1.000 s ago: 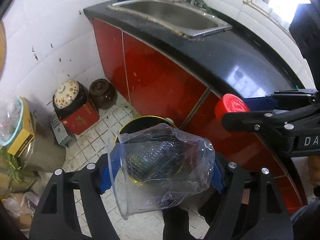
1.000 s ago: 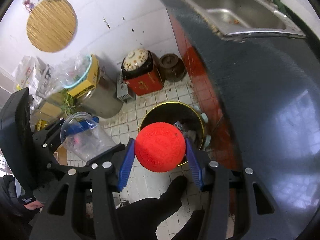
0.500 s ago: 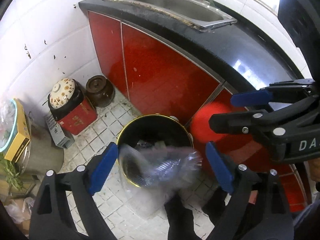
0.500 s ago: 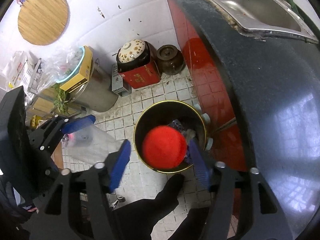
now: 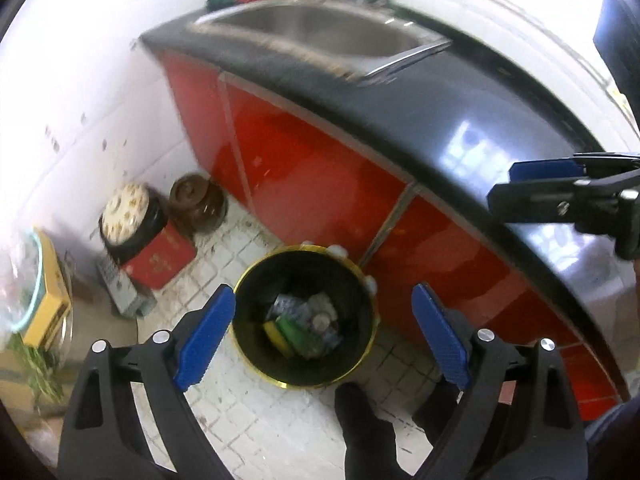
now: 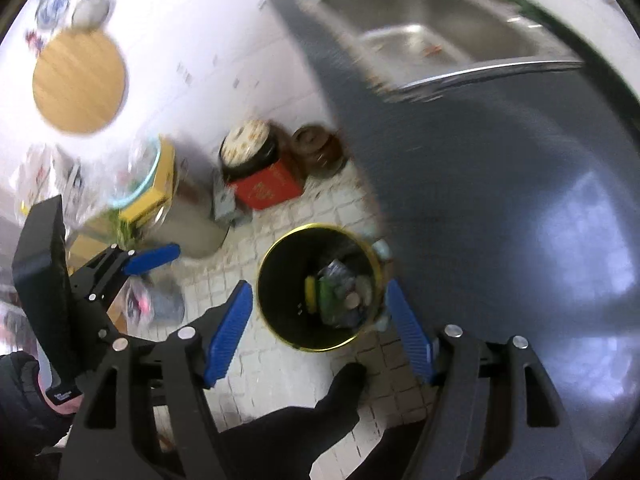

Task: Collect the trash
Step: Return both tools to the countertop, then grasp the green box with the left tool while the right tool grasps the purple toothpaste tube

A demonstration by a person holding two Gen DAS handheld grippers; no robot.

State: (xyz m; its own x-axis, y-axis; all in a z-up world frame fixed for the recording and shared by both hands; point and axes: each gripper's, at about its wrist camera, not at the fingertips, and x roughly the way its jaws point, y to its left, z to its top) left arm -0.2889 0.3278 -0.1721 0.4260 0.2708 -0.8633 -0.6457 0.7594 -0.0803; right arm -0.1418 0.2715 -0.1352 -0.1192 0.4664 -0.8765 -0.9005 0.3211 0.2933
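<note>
A black trash bin with a gold rim (image 5: pixel 304 385) stands on the tiled floor by the red cabinets, directly below both grippers. Inside it lies mixed trash (image 5: pixel 304 324): a yellow piece, a green piece, silvery wrappers. My left gripper (image 5: pixel 322 336) hangs above the bin, open wide, with nothing between its blue pads (image 5: pixel 204 336). My right gripper (image 6: pixel 318 332) is also over the bin (image 6: pixel 308 347); its jaws are opening and hold nothing. It shows at the right edge of the left wrist view as well, the right gripper (image 5: pixel 508 184). No clear cup or red lid is visible.
A black counter (image 5: pixel 440 112) with a steel sink (image 5: pixel 320 36) curves above the red cabinet doors (image 5: pixel 304 176). A floral-lidded jar on a red box (image 5: pixel 132 220) and a brown jar (image 5: pixel 196 208) stand against the wall. The person's dark shoe (image 5: pixel 360 420) is beside the bin.
The clear plastic cup left my left gripper and the red lid left my right one; both fell toward the bin. Both pairs of jaws widened and both hands rose a little.
</note>
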